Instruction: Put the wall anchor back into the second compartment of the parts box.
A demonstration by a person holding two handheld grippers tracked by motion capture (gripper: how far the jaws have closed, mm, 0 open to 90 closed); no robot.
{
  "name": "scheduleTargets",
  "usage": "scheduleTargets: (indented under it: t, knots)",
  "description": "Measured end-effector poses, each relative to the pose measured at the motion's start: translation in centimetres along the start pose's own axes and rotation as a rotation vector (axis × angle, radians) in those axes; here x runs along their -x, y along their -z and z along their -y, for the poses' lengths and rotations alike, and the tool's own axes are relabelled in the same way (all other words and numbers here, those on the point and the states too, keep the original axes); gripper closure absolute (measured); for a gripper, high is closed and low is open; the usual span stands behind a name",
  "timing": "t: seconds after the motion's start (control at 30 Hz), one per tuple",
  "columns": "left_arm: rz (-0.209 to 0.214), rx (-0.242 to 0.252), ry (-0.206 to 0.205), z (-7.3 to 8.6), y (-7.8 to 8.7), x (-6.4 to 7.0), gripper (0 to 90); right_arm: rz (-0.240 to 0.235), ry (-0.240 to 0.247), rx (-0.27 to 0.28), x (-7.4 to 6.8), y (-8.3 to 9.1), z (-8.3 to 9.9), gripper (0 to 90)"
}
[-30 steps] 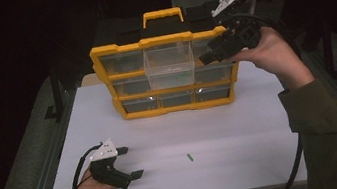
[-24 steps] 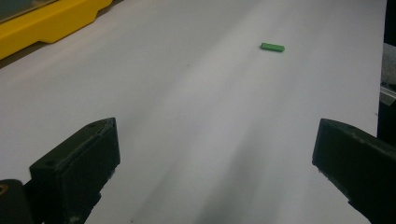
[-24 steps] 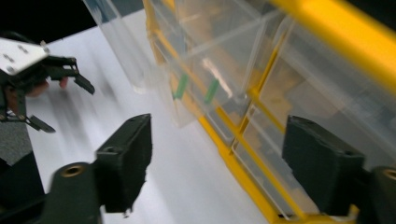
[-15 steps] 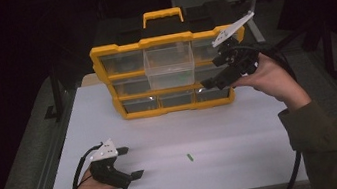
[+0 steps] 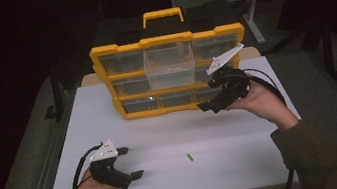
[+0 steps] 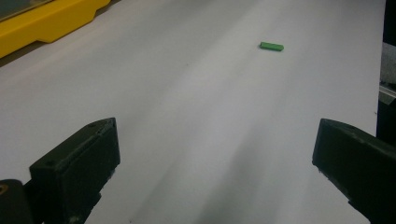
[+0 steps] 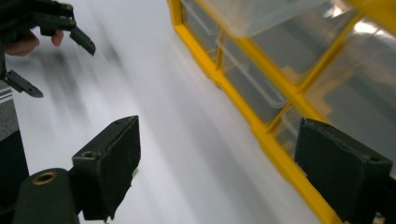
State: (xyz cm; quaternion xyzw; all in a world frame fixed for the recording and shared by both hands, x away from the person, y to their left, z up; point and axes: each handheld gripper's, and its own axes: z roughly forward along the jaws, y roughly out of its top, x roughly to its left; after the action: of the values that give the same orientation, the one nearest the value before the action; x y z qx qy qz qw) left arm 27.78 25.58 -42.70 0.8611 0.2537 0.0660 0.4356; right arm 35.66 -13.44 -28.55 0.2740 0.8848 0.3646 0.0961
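Worktop point(image 5: 247, 163): white, carrying everything below.
Organiser point(image 5: 122, 66): yellow, clear drawers, standing at the worktop's far edge; its top-middle drawer point(image 5: 170, 66) is pulled out.
Right gripper point(image 5: 207, 105): jaws spread wide, nothing between them, held just before the organiser's lower right corner.
Left gripper point(image 5: 131, 162): jaws apart and empty, near the front left corner.
Green piece point(image 5: 190, 157): small, flat on the worktop toward the front edge, near the middle, between the grippers.
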Motion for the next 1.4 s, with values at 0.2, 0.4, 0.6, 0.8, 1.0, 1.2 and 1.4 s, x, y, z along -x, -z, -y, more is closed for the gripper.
scheduleTargets:
  t: [0.2,0.4,0.6,0.8,1.0,1.2,1.4]
  knots:
    - [0.001,0.001,0.003,0.0,0.0,0.1,0.7,-0.013,-0.007,-0.018,-1.2,-1.9,1.5,14.3]
    - [0.001,0.002,0.002,0.0,0.0,0.1,0.7,-0.017,0.007,-0.027,-2.5,-3.7,2.8,14.9]
    - [-0.001,0.013,0.013,0.1,0.0,0.1,0.7,-0.029,0.014,-0.039,-3.7,-5.4,4.0,18.2]
    - [-0.001,0.004,0.010,0.1,0.0,0.1,0.7,-0.050,0.035,-0.071,-4.8,-7.1,4.9,23.9]
    - [-0.001,0.005,0.011,0.1,0.0,0.1,0.7,-0.069,0.060,-0.111,-5.6,-8.6,5.5,34.8]
    - [0.000,0.005,0.009,0.1,0.0,0.2,0.7,-0.108,0.083,-0.145,-6.2,-10.0,6.1,45.8]
    - [0.000,0.004,0.005,0.1,0.0,0.2,0.7,-0.151,0.083,-0.174,-6.7,-11.2,6.5,55.4]
